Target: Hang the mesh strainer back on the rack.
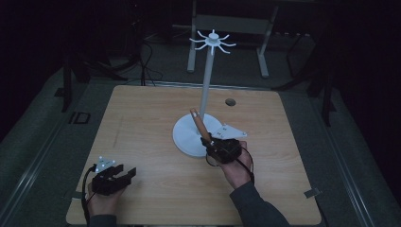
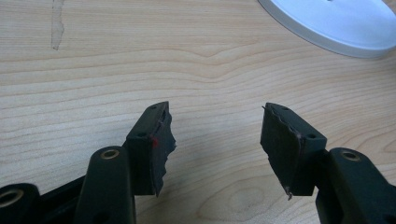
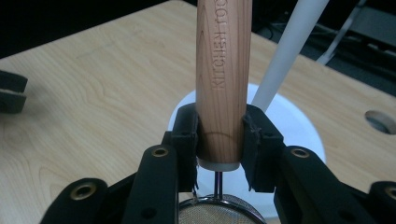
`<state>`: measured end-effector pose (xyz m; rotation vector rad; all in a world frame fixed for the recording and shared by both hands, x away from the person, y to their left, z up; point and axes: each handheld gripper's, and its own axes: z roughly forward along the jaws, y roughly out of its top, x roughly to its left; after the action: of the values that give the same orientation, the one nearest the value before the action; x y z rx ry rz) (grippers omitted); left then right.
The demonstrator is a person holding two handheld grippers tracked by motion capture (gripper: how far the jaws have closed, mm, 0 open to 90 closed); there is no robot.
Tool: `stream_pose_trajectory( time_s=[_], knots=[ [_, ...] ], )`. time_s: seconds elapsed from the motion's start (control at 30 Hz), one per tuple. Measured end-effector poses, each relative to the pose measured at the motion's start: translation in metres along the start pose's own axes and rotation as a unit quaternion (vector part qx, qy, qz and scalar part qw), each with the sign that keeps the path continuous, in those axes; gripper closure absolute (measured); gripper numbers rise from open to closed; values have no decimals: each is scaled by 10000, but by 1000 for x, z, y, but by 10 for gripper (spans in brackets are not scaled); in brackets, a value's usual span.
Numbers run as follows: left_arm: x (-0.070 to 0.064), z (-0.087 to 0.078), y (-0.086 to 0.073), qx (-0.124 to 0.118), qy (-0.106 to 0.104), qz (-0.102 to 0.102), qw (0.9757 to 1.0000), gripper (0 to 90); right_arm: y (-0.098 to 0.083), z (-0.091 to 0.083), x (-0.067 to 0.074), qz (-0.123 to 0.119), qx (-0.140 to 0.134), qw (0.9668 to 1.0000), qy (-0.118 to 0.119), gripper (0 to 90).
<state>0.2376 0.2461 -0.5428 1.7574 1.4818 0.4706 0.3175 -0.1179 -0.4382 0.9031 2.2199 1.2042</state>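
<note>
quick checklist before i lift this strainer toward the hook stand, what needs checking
1. Right tongs shut on the wooden handle: ok.
2. Grip sits at the handle's lower end, near the mesh strainer: ok.
3. Hole or loop on the handle for hanging: cannot tell.
4. Stand's hooks bare: ok.
5. Pole close beside the handle, may snag: not ok.
6. Left tongs open, away from the base: ok.

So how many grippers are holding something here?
1. The right gripper, by the white stand's base, is shut on a strainer's wooden handle. The left gripper, near the table's front left corner, has its jaws open with nothing between them.
</note>
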Motion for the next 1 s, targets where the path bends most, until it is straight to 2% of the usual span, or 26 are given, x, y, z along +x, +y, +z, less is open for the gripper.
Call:
stream_pose_trajectory(
  time_s=[0.3,1.0],
  knots=[
    [0,0,0,8,-3,0,10000,432,10,-7,-4,93,-209,9997,-63,690],
    [0,0,0,7,-6,0,10000,432,31,-19,-9,103,-569,9981,-211,690]
  ],
)
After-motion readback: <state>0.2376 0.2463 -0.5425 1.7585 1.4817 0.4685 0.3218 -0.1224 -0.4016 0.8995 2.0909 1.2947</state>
